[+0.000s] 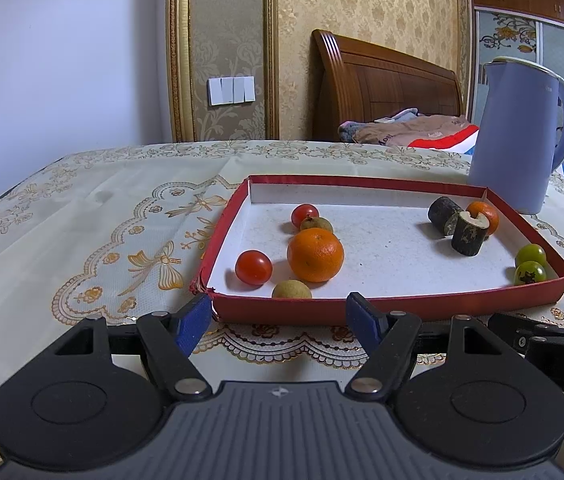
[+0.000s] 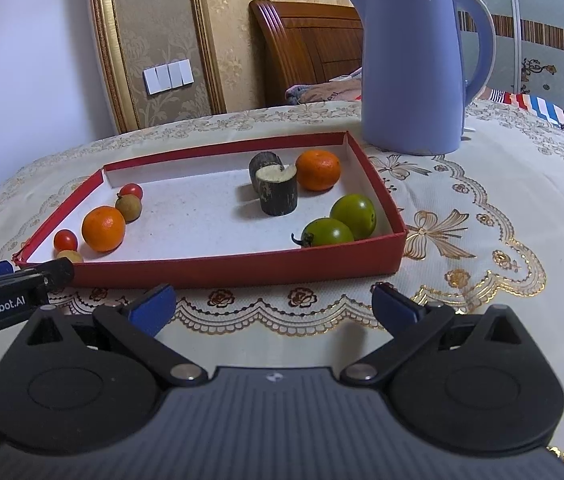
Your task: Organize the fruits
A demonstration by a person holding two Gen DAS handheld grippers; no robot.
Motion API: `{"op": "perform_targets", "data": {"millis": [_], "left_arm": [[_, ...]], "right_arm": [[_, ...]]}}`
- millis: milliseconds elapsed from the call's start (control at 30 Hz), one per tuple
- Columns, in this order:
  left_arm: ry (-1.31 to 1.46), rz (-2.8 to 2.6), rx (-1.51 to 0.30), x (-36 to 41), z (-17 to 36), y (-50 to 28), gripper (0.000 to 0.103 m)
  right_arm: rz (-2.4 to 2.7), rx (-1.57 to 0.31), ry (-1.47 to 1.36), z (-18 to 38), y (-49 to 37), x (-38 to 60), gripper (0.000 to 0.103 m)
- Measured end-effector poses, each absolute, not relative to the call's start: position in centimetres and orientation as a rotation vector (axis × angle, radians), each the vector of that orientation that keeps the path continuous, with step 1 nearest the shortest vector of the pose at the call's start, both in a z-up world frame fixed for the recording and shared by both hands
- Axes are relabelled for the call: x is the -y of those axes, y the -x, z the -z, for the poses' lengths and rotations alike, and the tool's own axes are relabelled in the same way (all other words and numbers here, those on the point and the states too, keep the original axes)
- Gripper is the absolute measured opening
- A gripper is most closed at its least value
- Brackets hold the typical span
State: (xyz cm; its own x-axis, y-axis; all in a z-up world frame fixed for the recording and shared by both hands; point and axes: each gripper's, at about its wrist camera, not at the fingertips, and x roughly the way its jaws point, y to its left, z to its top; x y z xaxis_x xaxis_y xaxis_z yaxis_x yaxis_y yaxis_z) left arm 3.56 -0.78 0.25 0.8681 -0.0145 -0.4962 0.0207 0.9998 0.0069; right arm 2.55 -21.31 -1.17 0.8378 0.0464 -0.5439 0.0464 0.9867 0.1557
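Observation:
A shallow red box (image 1: 282, 308) (image 2: 222, 270) with a white floor holds the fruit. At its left lie a large orange (image 1: 315, 255) (image 2: 103, 228), two red cherry tomatoes (image 1: 253, 267) (image 1: 305, 215) and two tan longans (image 1: 291, 290) (image 1: 316, 225). At its right sit two dark sugarcane pieces (image 1: 469, 236) (image 2: 277, 192), a second orange (image 1: 484, 216) (image 2: 318, 170) and two green tomatoes (image 1: 530, 272) (image 2: 353, 210). My left gripper (image 1: 282, 314) hovers open just before the box's near wall, holding nothing. My right gripper (image 2: 274, 306) is open and empty before the same wall.
A lilac electric kettle (image 1: 520, 136) (image 2: 418, 64) stands behind the box's right corner. The table wears a cream cloth with gold embroidery (image 1: 82, 232). A wooden bed headboard (image 1: 386, 84) and bedding lie beyond the table.

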Motion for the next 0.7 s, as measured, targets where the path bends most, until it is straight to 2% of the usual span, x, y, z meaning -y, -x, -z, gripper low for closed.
{"op": "perform_targets", "data": {"millis": [700], "left_arm": [[-0.006, 0.007, -0.533, 0.52, -0.14, -3.58, 0.074]], "right_arm": [[-0.003, -0.576, -0.163, 1.17, -2.56, 21.27, 0.103]]}}
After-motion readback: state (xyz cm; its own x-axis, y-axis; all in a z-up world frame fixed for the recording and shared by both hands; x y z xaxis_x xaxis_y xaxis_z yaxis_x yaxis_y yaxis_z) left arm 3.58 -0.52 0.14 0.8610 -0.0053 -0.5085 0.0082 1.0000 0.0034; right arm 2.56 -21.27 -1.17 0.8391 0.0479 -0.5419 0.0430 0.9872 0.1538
